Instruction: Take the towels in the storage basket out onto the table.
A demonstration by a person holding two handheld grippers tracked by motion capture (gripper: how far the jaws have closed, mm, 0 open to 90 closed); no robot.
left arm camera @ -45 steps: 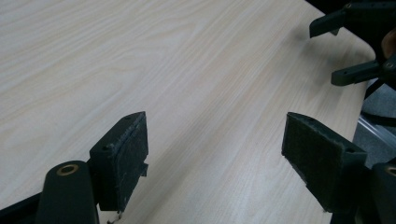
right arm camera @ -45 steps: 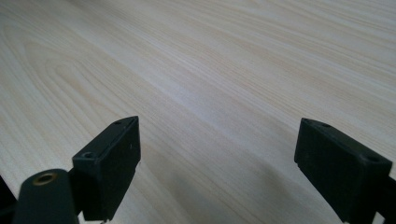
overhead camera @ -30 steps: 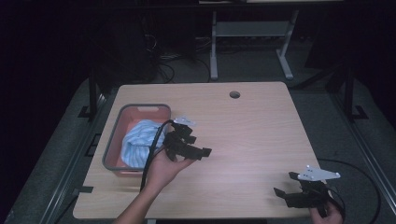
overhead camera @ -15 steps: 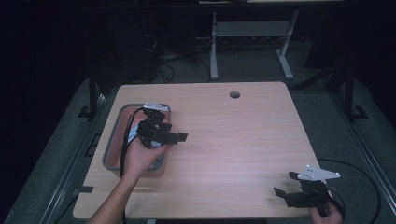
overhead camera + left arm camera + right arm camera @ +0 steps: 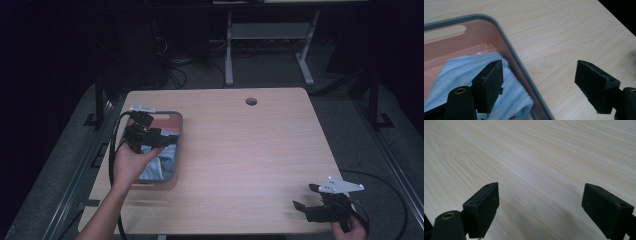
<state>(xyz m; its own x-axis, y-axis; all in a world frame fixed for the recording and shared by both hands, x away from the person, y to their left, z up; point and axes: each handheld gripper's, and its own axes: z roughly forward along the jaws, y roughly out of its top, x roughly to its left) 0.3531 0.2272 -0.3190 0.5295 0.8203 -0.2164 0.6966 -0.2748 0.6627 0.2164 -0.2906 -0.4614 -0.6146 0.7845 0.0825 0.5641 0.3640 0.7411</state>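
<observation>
Pinkish plastic bin (image 5: pixel 477 32) with a grey rounded rim sits at the left side of the pale woodgrain counter (image 5: pixel 250 150), with a ribbed light-blue cloth (image 5: pixel 464 72) crumpled inside. Left tongs (image 5: pixel 539 86) hang released straddling the rim, one jaw over the cloth, maybe brushing it. Right tongs (image 5: pixel 541 207) gape over bare wood near the front-right corner.

Crumpled pale-blue striped cloth (image 5: pixel 474 75), lying inside pink grey-rimmed tray (image 5: pixel 506 50), table's left side
</observation>
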